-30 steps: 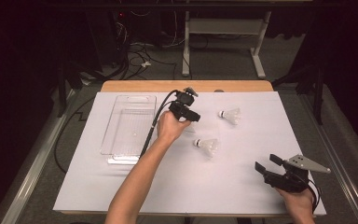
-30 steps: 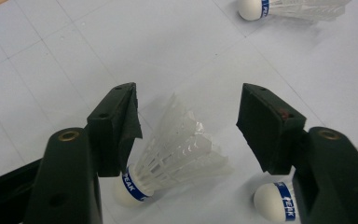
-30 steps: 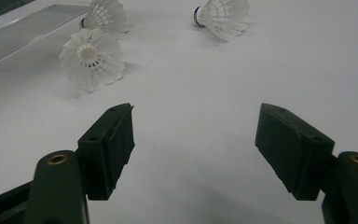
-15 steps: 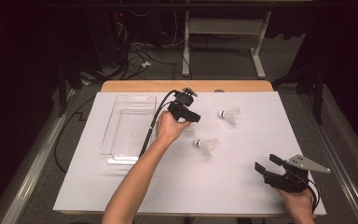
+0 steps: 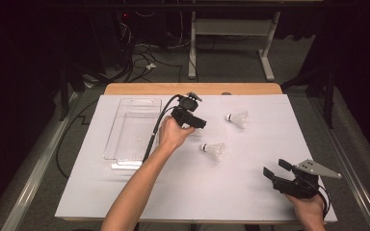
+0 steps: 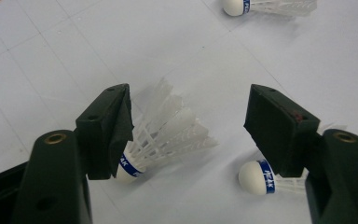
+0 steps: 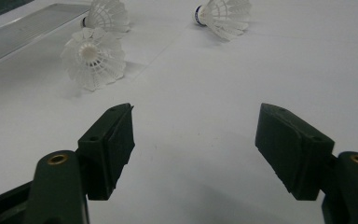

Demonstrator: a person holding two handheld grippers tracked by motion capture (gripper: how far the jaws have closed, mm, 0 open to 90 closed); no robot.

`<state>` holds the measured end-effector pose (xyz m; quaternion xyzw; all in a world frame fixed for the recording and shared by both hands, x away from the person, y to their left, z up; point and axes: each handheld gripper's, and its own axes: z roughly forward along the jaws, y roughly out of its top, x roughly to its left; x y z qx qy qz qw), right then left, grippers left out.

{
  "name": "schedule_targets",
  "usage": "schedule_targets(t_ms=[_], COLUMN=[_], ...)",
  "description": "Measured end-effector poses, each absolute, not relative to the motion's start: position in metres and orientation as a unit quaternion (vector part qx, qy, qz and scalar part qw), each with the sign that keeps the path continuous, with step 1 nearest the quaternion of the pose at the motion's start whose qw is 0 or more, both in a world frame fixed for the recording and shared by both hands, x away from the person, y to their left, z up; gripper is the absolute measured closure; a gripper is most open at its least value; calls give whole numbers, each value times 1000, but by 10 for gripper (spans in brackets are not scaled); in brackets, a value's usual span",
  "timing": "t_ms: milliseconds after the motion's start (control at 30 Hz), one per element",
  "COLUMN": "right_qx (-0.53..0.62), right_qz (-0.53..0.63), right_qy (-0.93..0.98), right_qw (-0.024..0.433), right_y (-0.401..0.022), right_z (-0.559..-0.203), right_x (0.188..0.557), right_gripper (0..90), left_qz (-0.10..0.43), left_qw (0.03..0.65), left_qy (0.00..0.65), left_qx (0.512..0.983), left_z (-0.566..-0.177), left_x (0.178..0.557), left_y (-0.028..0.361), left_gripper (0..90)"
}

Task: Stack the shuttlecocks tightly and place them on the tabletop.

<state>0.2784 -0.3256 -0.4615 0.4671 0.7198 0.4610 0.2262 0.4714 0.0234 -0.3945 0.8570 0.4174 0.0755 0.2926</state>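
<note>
Three white shuttlecocks lie on the white sheet. One shuttlecock [image 6: 163,135] lies between the jaws of my left gripper [image 6: 189,116], close against the left pad [image 6: 121,126] and clear of the right one. These jaws have just been opening and now stand wide. A second shuttlecock [image 6: 257,177] [image 5: 214,150] sits partly behind the right jaw. The third shuttlecock [image 6: 270,5] [image 5: 238,119] lies farther off. In the high view my left gripper [image 5: 200,125] hovers at mid-table. My right gripper [image 5: 275,169] [image 7: 196,135] rests open and empty at the near right.
A clear plastic tray [image 5: 125,162] [image 7: 28,28] lies left of my left hand, with nothing visible in it. The white sheet [image 5: 197,192] covers most of the wooden table [image 5: 192,89]. Cables and a desk frame stand on the floor beyond the far edge.
</note>
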Motion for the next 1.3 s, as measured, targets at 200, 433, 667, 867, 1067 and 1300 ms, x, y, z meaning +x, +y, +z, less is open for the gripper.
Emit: schedule_targets(t_ms=[200,433,667,867,1067,1300], right_qx=[467,468,468,468,468,469], right_qz=[461,460,461,461,461,461], right_qy=[720,720,719,719,719,719], right_qw=[226,226,226,226,226,226], right_y=[-326,-325,-326,-326,-326,-326], right_z=[-462,-462,-462,-461,-461,-461], right_x=[278,278,278,278,278,278], right_gripper=[284,284,284,284,284,284], left_qz=[73,73,71,77,76,81], left_qw=[296,299,301,298,298,298], left_qy=[416,416,412,414,414,412], left_qx=[856,856,857,857,857,858], left_z=[-395,-395,-394,-396,-397,-398], left_x=[468,463,458,454,450,445], left_y=[27,31,35,40,43,44], left_gripper=[323,317,311,309,306,301])
